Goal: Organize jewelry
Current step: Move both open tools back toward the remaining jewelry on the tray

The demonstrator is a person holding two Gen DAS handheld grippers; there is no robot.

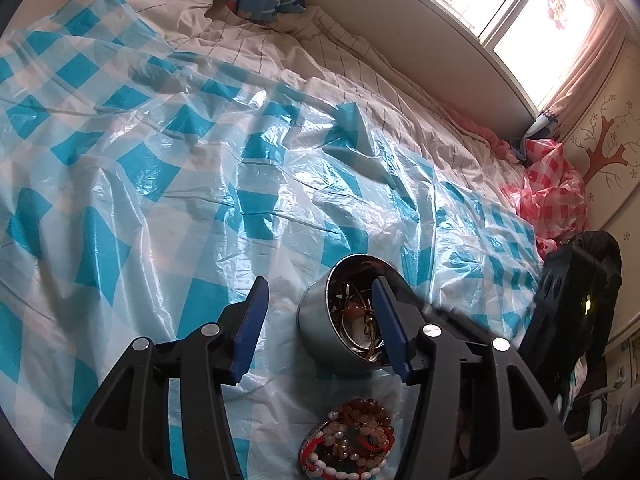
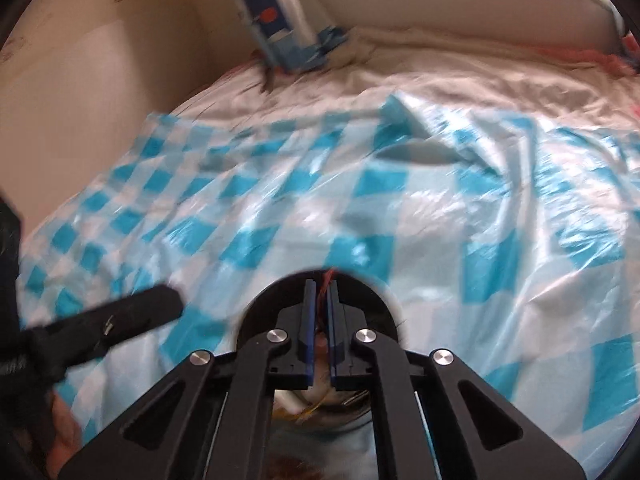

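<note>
Checkered bedsheet [image 1: 200,184] under jewelry tin [image 1: 316,308]

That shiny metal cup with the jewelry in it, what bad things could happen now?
The metal cup sits tilted on a crinkly plastic sheet over a soft bed, so it might tip and spill. The right gripper is shut on a thin red string; pulling it up could drag tangled pieces out. The left gripper, open around the cup's rim, might knock it.
</note>
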